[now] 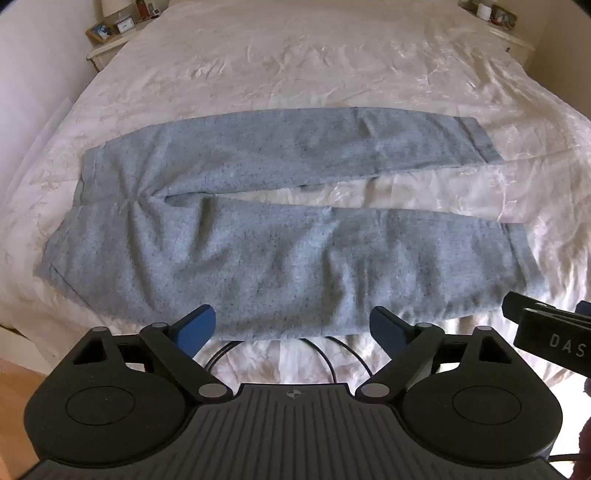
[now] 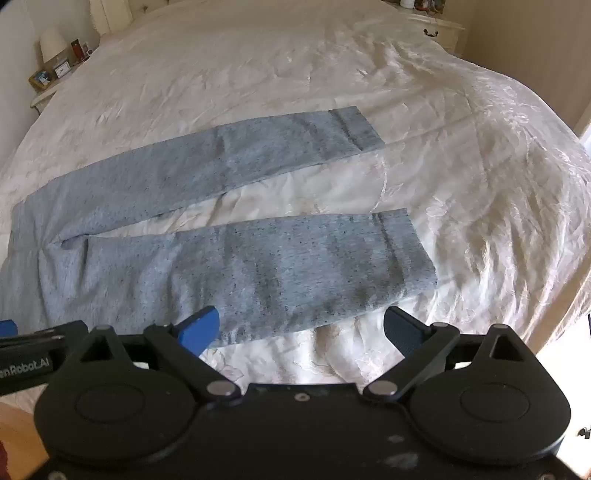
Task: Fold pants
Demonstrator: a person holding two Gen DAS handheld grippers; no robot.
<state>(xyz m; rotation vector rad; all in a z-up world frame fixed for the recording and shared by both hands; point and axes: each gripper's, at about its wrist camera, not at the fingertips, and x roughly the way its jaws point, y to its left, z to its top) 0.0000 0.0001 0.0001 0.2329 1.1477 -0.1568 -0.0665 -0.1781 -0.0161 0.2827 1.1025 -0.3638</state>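
On the bed (image 1: 295,66), over a wrinkled cream bedspread (image 2: 461,155): one pair of grey-blue flecked pants (image 1: 221,236), laid flat and unfolded. Waistband at the left in the left wrist view, both legs running to the right. Far leg (image 1: 332,144) and near leg (image 1: 369,258) lie apart, a wedge of bedspread showing between them from the crotch outward. Each leg ends in a turned cuff; far cuff (image 2: 358,129), near cuff (image 2: 410,251).

Left tool (image 1: 291,326): fingers spread wide, holding nothing; blue fingertips (image 1: 195,326) sit at the near edge of the near leg, toward the hip end. Contact with the cloth cannot be told.

Right tool (image 2: 303,328): fingers spread wide, holding nothing; positioned at the near edge of the near leg, toward the cuff end. Its black body also shows at the right edge of the left wrist view.

Black cable (image 1: 325,350): loops over the bedspread just beyond the left tool.

Nightstands: one at the far left (image 1: 110,40) carrying small items and a lamp (image 2: 51,44); one at the far right (image 2: 439,29).
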